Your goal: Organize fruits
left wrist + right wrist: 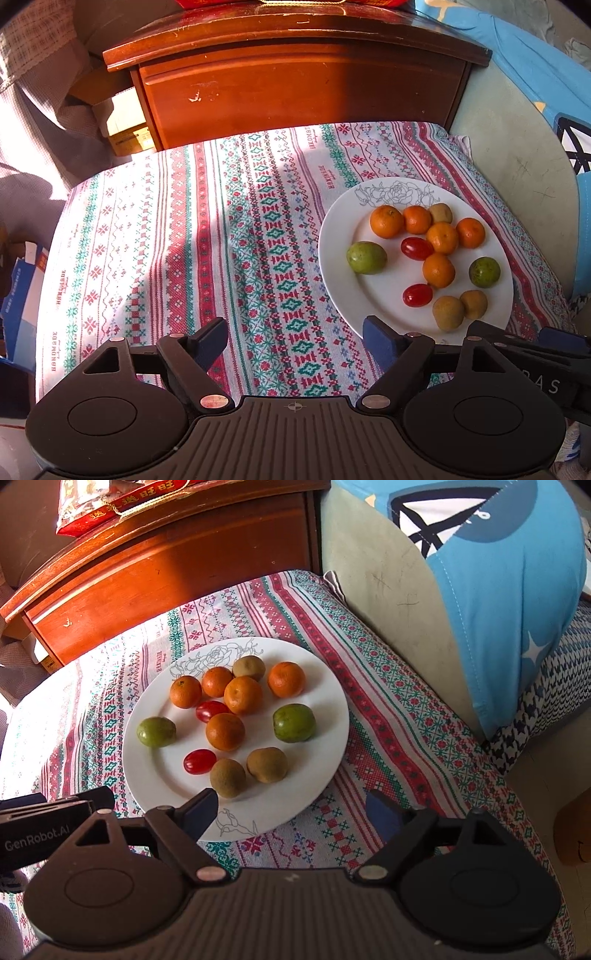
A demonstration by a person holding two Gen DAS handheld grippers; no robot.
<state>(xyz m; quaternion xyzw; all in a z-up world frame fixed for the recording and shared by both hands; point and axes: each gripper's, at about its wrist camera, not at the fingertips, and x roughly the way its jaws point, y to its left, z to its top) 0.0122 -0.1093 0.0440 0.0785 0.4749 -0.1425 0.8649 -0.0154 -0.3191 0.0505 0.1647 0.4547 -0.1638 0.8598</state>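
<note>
Holding both my grippers, left gripper (295, 338) and right gripper (291, 812), fingers wide, near a glossy round plate (325, 716) of smooth oranges (225, 732) on woven cloth (166, 240).

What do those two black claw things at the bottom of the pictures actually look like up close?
Both are matte black plastic. The left gripper and right gripper each have a ribbed body, two round discs, angled link arms with silver rivets, and dark blue pads on the fingers. White lettering reading GenRobot.AI marks the side of one. No cables or sleeves show.
</note>
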